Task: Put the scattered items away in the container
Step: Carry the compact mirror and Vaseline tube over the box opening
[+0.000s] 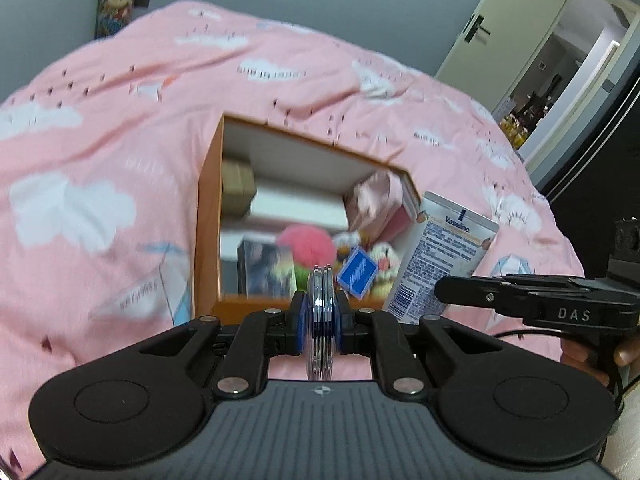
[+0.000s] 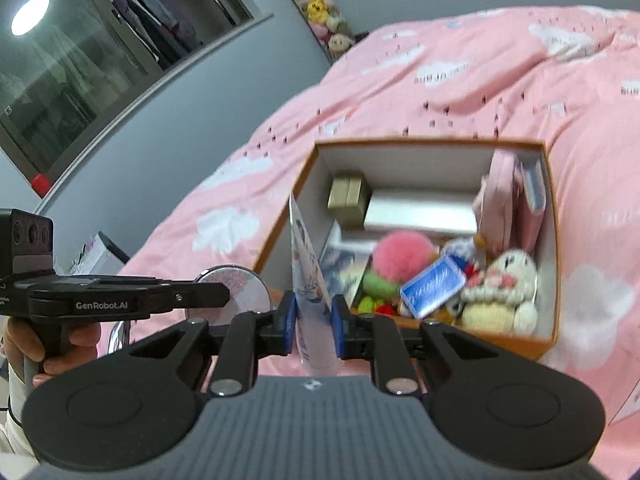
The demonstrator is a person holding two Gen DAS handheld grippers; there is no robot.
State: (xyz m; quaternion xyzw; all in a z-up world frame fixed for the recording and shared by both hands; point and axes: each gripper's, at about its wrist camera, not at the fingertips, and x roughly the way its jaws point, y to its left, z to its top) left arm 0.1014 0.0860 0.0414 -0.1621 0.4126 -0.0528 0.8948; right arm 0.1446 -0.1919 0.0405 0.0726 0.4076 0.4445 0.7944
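An orange box with a white inside sits on the pink bed; it also shows in the right wrist view. It holds plush toys, a pink pompom, a blue card pack, a tan box and a pink pouch. My left gripper is shut on a round compact mirror, held edge-on just before the box's near wall. My right gripper is shut on a white Vaseline tube, held upright at the box's near left corner. The tube shows right of the box in the left wrist view.
The pink cloud-print duvet surrounds the box. An open door stands at the far right. A wardrobe with glass doors and hanging plush toys line the wall.
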